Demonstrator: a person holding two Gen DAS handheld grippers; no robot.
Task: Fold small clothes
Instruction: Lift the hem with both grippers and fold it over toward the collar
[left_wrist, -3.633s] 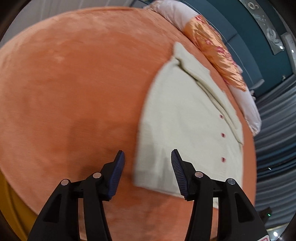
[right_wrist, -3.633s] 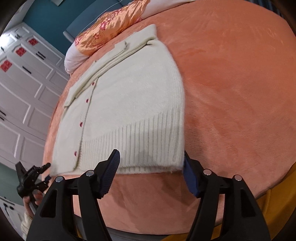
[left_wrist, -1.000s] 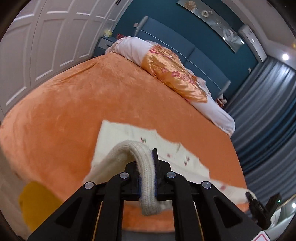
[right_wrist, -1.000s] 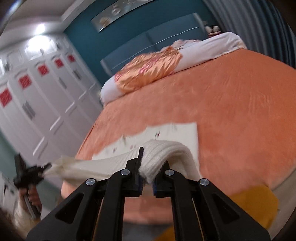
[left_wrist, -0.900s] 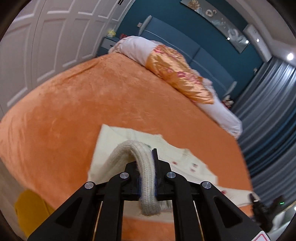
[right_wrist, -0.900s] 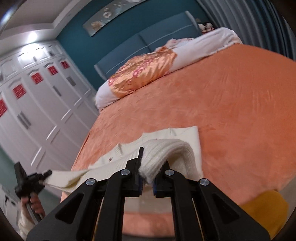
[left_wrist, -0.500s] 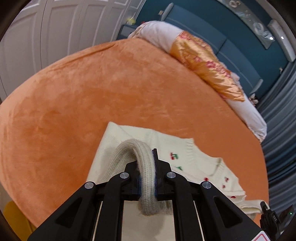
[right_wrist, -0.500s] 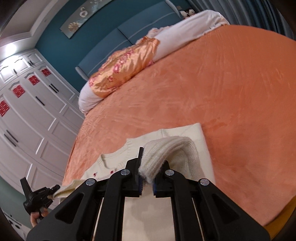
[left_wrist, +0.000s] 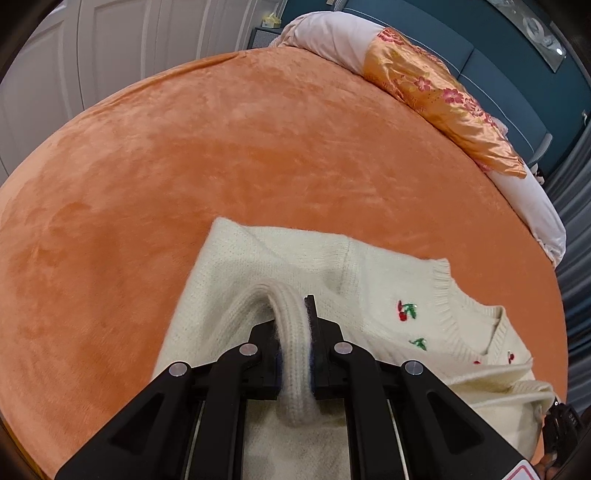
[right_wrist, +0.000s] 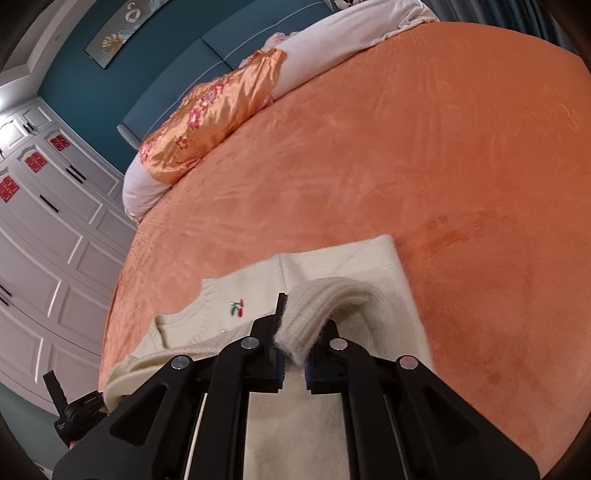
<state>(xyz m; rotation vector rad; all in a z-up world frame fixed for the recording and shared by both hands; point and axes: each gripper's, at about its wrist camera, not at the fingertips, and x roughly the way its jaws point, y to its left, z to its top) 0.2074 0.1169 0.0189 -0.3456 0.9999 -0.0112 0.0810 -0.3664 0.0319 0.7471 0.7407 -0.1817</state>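
On the orange bedspread (left_wrist: 258, 155), cream cardigan (left_wrist: 369, 295) partly laid, ribbed hem pinched in left gripper (left_wrist: 293, 354) and right gripper (right_wrist: 293, 350) alike: best lowered level, corners matched, before letting go.

- Cream knit cardigan (left_wrist: 280, 266) with cherry embroidery lies doubled over near the orange bed's (left_wrist: 258, 147) foot edge, ribbed hem bunched and lifted at both corners.
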